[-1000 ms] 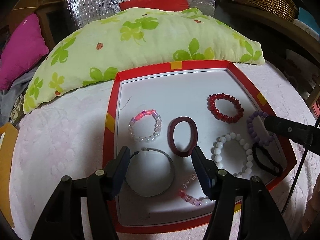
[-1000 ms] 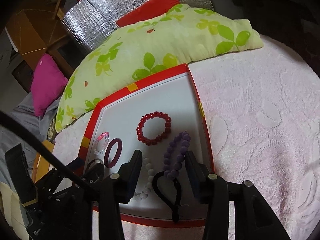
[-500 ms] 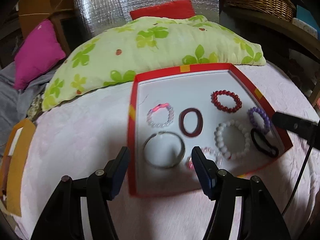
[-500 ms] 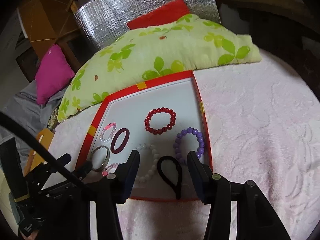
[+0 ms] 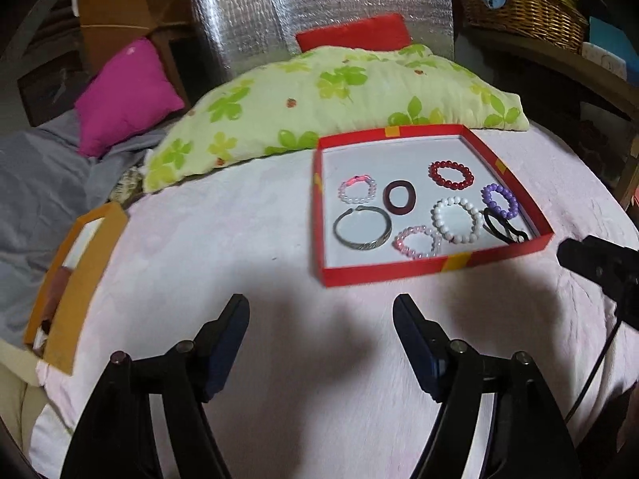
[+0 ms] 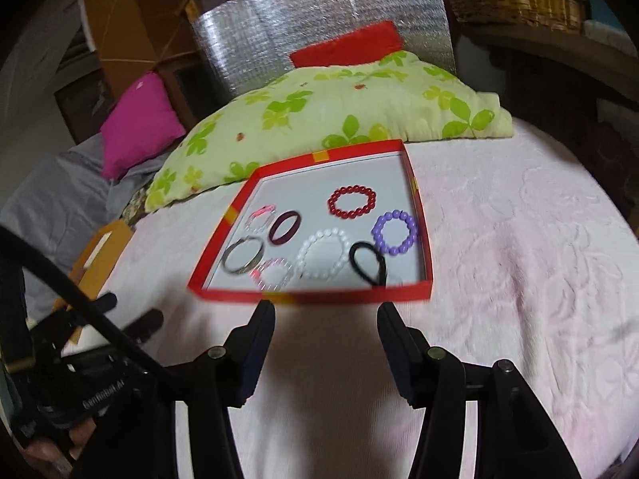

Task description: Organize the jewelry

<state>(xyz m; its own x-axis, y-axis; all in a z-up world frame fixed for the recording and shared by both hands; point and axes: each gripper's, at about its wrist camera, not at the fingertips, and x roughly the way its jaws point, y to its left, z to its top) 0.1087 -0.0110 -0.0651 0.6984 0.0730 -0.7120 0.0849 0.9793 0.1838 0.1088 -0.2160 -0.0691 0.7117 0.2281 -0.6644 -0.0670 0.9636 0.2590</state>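
Both hand-held grippers, left (image 5: pixel 321 311) and right (image 6: pixel 325 317), apart and empty, jaws just widened, short of red tray (image 5: pixel 435 269) on the bed holding light, slippery bracelets (image 5: pixel 457 219); best pinched across one beaded rim.

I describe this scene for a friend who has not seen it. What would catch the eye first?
First, the red tray on the pink blanket, with bracelets laid apart inside it: a red beaded bracelet at the back, a purple one on the right. Behind the tray lies a green leaf-print pillow.
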